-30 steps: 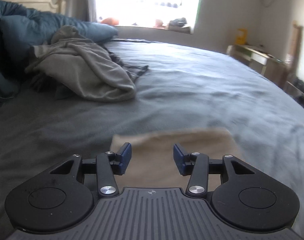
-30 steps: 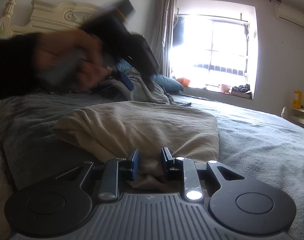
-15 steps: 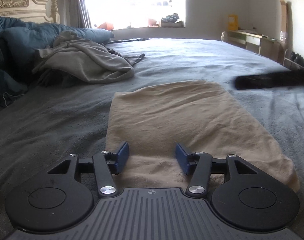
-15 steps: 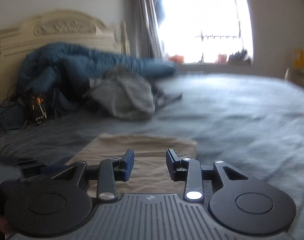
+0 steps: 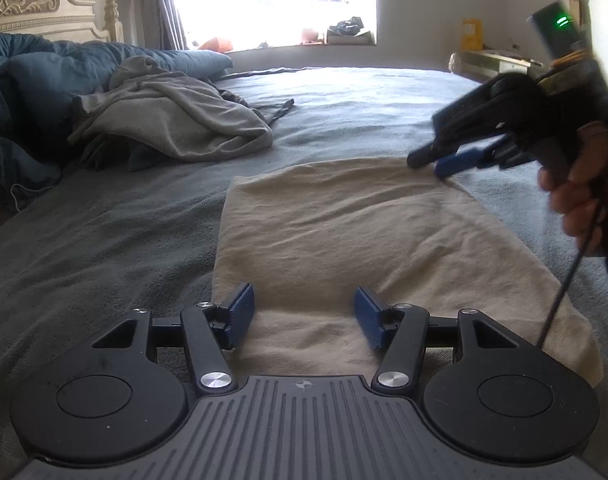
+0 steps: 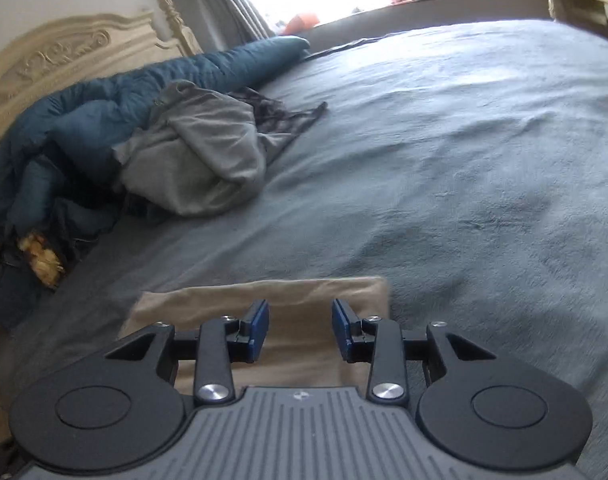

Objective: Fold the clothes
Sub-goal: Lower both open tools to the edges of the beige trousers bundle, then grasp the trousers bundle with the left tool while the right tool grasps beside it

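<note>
1. No readable words, brand names or numbers in either view.
2. Small round crosshair emblem, without letters, moulded at the top centre of the ribbed grey body of the left gripper [image 5: 304, 316], low in the left wrist frame.
3. Same emblem at the same spot on the right gripper [image 6: 299, 330], low in the right wrist frame.
4. Green indicator light [image 5: 562, 21], two short glowing bars and no legible character, on a dark box at upper right of the left wrist frame.
</note>
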Demonstrator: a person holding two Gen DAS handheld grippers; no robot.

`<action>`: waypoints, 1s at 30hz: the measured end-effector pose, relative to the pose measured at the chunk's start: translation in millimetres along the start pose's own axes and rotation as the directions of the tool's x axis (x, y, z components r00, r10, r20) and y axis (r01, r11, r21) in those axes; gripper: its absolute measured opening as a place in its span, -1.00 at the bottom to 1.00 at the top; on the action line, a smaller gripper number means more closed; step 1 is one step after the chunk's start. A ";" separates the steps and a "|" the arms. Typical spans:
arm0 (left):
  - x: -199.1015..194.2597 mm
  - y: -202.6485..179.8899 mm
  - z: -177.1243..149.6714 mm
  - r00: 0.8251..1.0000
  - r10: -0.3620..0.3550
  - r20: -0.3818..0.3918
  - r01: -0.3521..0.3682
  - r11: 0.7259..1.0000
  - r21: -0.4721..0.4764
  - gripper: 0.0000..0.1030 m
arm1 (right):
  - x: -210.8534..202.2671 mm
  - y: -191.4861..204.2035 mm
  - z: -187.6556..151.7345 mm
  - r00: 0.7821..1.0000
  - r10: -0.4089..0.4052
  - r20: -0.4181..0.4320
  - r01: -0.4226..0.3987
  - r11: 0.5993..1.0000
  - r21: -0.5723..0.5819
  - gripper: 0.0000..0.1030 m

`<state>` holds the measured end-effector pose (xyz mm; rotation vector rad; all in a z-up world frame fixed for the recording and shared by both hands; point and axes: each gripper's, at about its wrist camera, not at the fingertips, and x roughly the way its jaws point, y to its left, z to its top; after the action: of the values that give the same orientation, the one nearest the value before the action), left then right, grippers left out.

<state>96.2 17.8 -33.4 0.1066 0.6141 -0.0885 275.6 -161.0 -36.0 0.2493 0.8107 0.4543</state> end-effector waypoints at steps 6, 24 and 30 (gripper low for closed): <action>0.1 -1.0 1.2 1.000 0.010 -0.010 -0.009 1.000 0.008 0.12 | -9.4 -5.1 1.5 1.000 0.011 -0.004 -0.011 0.999 0.035 -0.27; 0.3 -3.0 1.9 1.000 0.022 -0.017 -0.022 0.999 0.031 0.17 | -98.4 50.7 -124.0 0.996 0.045 -0.076 -0.072 0.906 -0.418 -0.23; 5.7 39.5 4.7 0.989 -0.129 -0.065 0.119 0.983 -0.141 0.34 | -117.8 11.4 -107.4 0.991 0.124 -0.040 -0.129 0.978 -0.161 -0.18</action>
<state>108.0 56.1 -30.0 -0.0616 0.6990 -0.1635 121.6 -203.1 -28.1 0.1421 0.7847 0.6427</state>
